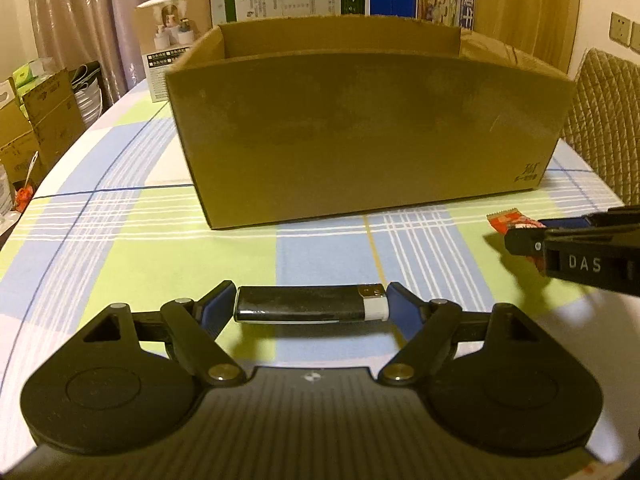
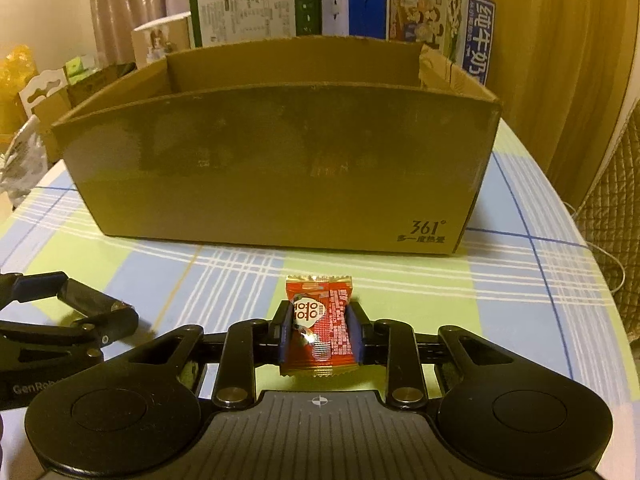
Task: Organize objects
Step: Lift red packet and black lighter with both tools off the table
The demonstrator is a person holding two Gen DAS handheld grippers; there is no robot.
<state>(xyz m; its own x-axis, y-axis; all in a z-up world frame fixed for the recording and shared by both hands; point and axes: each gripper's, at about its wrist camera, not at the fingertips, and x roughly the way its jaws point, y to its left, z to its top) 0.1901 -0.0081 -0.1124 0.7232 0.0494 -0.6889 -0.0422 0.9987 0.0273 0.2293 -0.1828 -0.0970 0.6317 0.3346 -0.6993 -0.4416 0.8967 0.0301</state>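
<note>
A black lighter (image 1: 312, 305) with a white and metal end lies crosswise between the blue pads of my left gripper (image 1: 311, 306), which is shut on it just above the checked tablecloth. My right gripper (image 2: 320, 336) is shut on a red candy packet (image 2: 322, 328). An open brown cardboard box (image 1: 360, 136) stands right ahead of both grippers on the table. In the left wrist view the right gripper (image 1: 524, 236) reaches in from the right edge with the candy packet (image 1: 514, 224). In the right wrist view the left gripper (image 2: 80, 304) and the lighter (image 2: 94, 302) show at lower left.
Behind the cardboard box (image 2: 280, 168) stand a green carton (image 2: 256, 12), a blue milk carton (image 2: 424, 20) and a small white box (image 1: 176, 40). More cardboard boxes (image 1: 36, 120) are stacked left of the table. A padded chair back (image 1: 604, 128) stands at the right.
</note>
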